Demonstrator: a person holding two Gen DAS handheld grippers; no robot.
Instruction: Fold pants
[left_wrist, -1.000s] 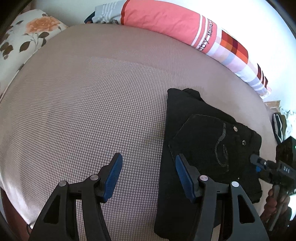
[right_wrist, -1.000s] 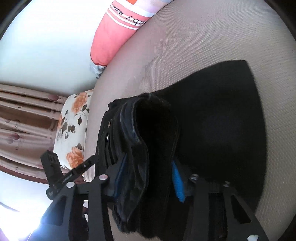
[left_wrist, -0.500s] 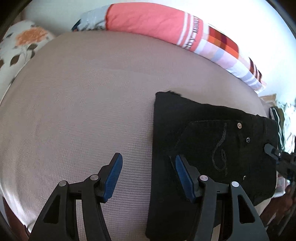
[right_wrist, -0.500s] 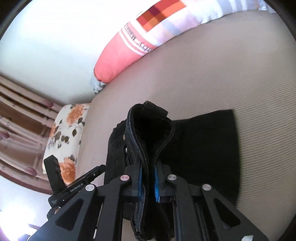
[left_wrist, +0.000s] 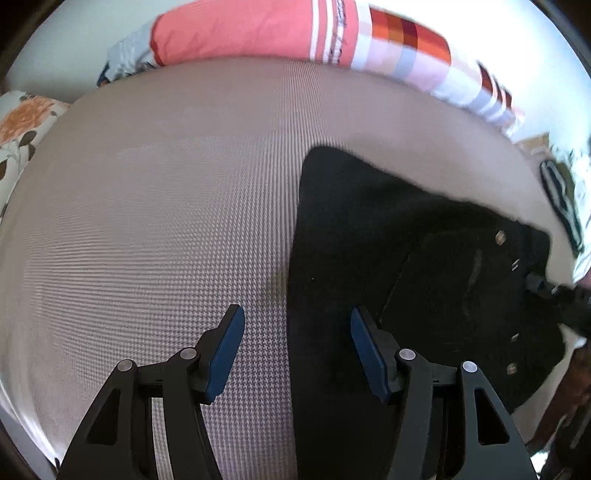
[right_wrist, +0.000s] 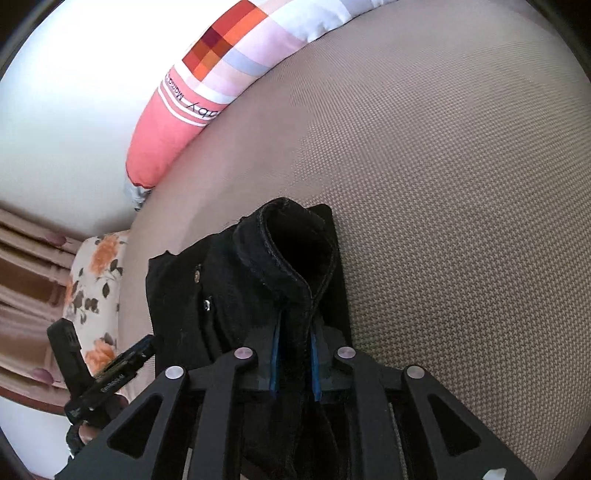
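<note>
Waistband of the black pants (right_wrist: 258, 280) is pinched in the right gripper (right_wrist: 293, 363), whose jaws are easing apart (left gripper (left_wrist: 295, 350) released, empty), for folding over.

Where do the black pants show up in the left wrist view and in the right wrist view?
Left wrist view: black pants lie flat right of centre, beyond the open left gripper.
Right wrist view: waistband edge rises at centre-bottom, pinched in the right gripper.
Shared landmark: the long pink pillow along the far edge.

One pants (left_wrist: 406, 258), two claws (left_wrist: 295, 350) (right_wrist: 293, 358), perhaps two pillows (left_wrist: 295, 33) (right_wrist: 92, 291).
</note>
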